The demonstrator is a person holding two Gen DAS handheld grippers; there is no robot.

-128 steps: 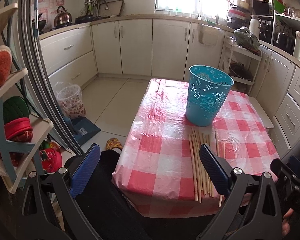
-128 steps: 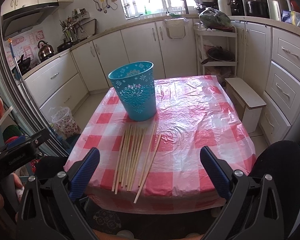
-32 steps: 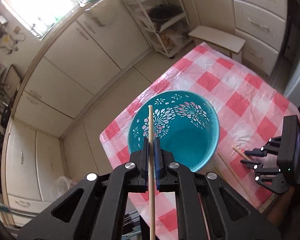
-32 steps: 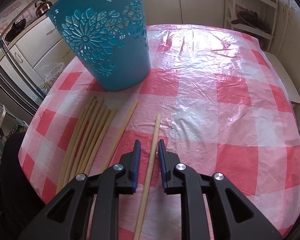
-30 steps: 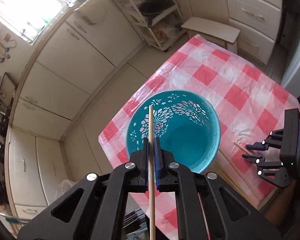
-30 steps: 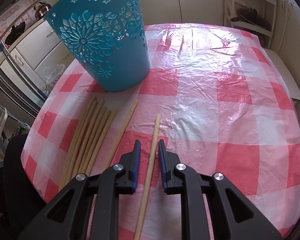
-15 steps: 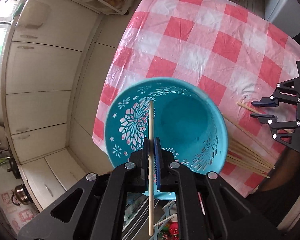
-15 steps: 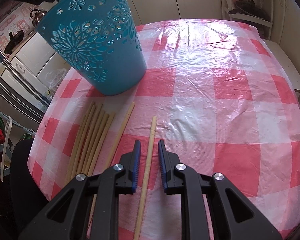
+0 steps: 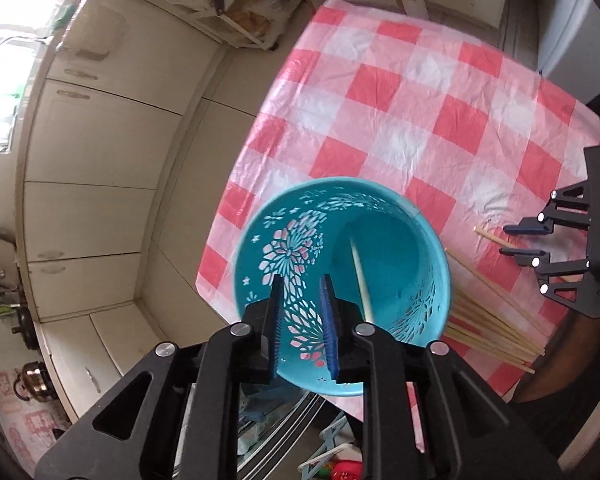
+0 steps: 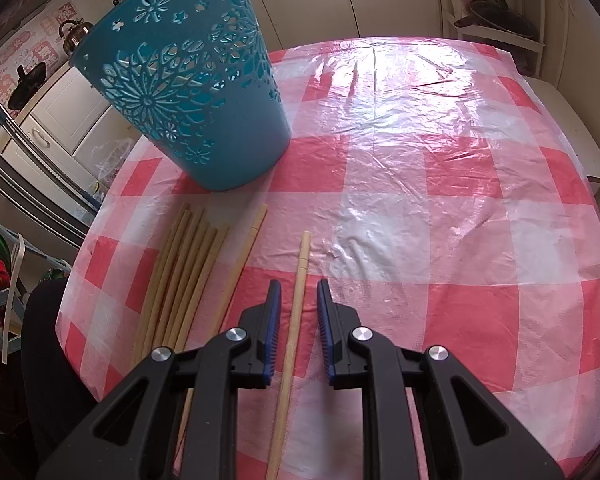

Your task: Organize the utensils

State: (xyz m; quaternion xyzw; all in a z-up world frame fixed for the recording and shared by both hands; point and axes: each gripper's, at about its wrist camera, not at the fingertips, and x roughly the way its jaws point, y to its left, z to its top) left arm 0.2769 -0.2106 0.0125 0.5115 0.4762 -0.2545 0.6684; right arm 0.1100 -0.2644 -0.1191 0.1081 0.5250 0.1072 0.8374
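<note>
The chopstick (image 10: 296, 308) you are straddling with the slightly spread right gripper (image 10: 297, 328) is looking light, stiff and smooth, so pinch mid-shaft; the left gripper (image 9: 301, 320), jaws just opening, is holding nothing above the blue basket (image 9: 428, 240).

Left gripper (image 9: 302, 312) and right gripper (image 10: 296, 320), matte black plastic frames with triangular cut-outs, round silver screws at the pivots, ribbed blue pads lining the jaws
</note>
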